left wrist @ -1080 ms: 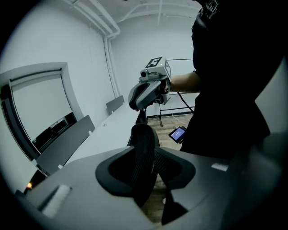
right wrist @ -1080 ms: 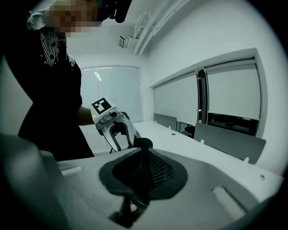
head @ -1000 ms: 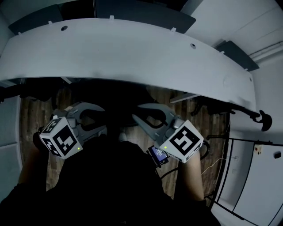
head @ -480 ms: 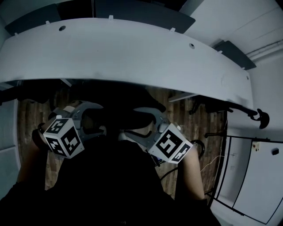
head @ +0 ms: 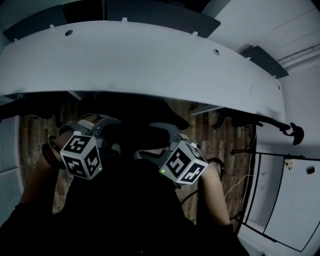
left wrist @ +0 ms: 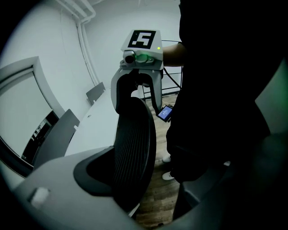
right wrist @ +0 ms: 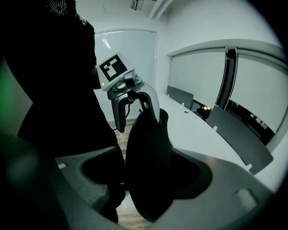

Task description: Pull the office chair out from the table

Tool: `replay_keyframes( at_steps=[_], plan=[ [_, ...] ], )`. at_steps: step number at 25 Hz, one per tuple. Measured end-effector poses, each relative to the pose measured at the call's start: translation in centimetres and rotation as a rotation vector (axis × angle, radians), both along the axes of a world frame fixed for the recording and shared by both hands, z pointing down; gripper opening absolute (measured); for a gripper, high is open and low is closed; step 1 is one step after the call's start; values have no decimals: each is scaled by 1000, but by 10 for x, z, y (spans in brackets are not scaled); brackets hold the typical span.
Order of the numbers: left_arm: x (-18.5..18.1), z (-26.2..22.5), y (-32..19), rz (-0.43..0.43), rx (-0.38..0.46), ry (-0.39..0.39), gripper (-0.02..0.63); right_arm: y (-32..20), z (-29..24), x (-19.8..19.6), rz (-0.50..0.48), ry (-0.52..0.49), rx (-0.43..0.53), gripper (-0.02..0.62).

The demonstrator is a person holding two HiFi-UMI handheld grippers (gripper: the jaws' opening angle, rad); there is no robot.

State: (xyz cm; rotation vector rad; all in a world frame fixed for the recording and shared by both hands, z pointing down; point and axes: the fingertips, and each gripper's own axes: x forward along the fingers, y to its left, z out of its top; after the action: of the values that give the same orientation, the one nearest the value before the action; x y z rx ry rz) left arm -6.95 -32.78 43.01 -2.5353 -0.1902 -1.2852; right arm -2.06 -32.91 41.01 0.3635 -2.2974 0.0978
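The person's dark torso fills the bottom of the head view. Just above it, both grippers sit on the top of the black chair (head: 136, 133), at the centre of the frame. The right gripper (head: 156, 141) is clenched on the chair back, which fills the gap between its jaws in its own view. The left gripper (head: 106, 127) straddles the ribbed back with its jaws apart: one jaw lies against the chair, while a strip of wood floor (left wrist: 158, 193) shows between the chair and the other jaw. A small lit screen (left wrist: 164, 112) hangs by the person's side. The chair seat is tucked under the curved white table (head: 150, 65), which spans the upper frame, with dark panels (head: 160, 15) at its far edge.
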Motion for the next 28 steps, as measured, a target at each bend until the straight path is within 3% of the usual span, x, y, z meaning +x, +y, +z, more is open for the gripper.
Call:
replay_keyframes(
  at_steps=[9,14,23,28],
  plan=[
    [1,10,-16,28,125,-115,385,-5,9,-1,-9,39,0,368],
    [11,7,-23,50,205,-138,391,-10,10,-2,-20,68,12,394],
    [12,30,-11,147,152,-250,391,0,22,-12,-136,125,-41,407],
    [21,38,-13,142,150,-238,388,4,40,-10,-166,174,-66,407]
  ],
)
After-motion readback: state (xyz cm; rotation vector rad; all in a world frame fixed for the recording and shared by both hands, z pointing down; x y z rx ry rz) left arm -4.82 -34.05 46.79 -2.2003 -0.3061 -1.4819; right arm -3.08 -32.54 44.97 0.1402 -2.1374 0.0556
